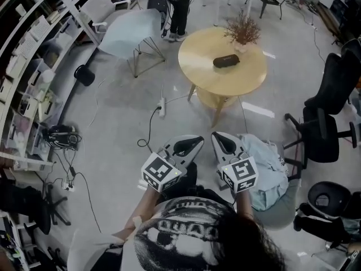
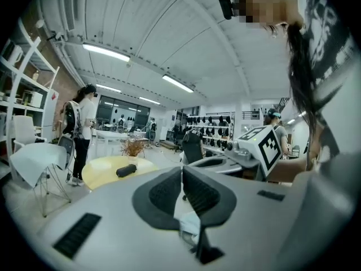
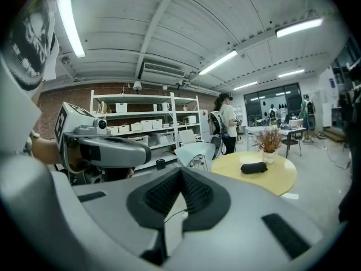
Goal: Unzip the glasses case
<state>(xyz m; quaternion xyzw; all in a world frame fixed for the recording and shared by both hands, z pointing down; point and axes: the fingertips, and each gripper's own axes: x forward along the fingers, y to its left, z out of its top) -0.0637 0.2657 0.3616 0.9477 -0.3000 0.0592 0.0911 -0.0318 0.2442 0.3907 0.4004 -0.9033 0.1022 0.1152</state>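
Glasses case (image 1: 226, 61) at table (image 1: 197, 72) centre, well inside rim

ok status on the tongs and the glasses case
Left tongs and right tongs shut, empty. Glasses case on round table, far ahead, untouched. Power strip on floor between, off left.

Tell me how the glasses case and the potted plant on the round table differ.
The glasses case is dark and lies flat and long; the potted plant stands upright, brownish sprigs in a pale pot. The glasses case sits near the middle of the round table, the potted plant nearer its far edge. Both rest on that table.
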